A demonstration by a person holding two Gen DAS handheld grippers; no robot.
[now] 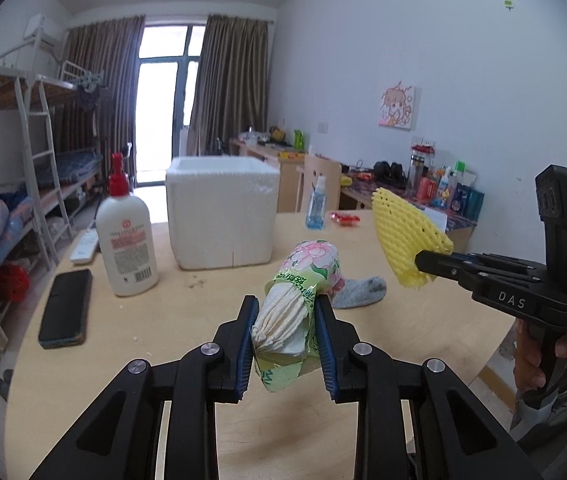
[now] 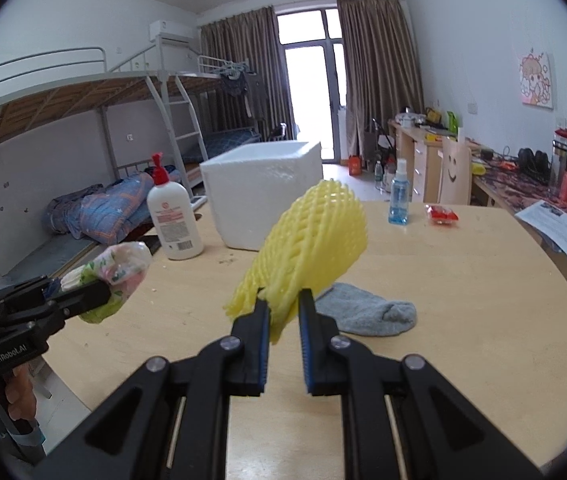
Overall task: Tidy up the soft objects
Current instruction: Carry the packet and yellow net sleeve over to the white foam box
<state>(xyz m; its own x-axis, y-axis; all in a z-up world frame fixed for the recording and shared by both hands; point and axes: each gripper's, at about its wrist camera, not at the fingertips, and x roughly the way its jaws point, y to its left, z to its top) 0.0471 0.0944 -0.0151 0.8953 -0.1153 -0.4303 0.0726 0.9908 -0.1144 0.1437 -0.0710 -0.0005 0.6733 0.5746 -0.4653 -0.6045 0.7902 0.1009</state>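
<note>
- The wooden table (image 1: 163, 320) lies under both my grippers, and the white foam box (image 1: 222, 210) stands open-topped at its far side; I judge that box to be where the soft things go.
- The box lies straight ahead of my left gripper (image 1: 285, 332) and ahead and a little to the left of my right gripper (image 2: 283, 322). So the left looks to have the more direct run to it, though I cannot tell which is truly closer.
- My right gripper is clamped on the lower edge of the yellow foam net (image 2: 311, 236), which stands up from the jaws with its long axis tilted up and away toward the box.
- My left gripper is closed on the tissue pack (image 1: 295, 312), held off the table. Its long axis points forward along the fingers, toward the box.
- The grey sock (image 2: 367, 314) lies flat on the table between the grippers and the box, just ahead of the right one, untouched.
- A lotion bottle (image 1: 127, 240) stands just left of the box, near the left gripper's path.
</note>
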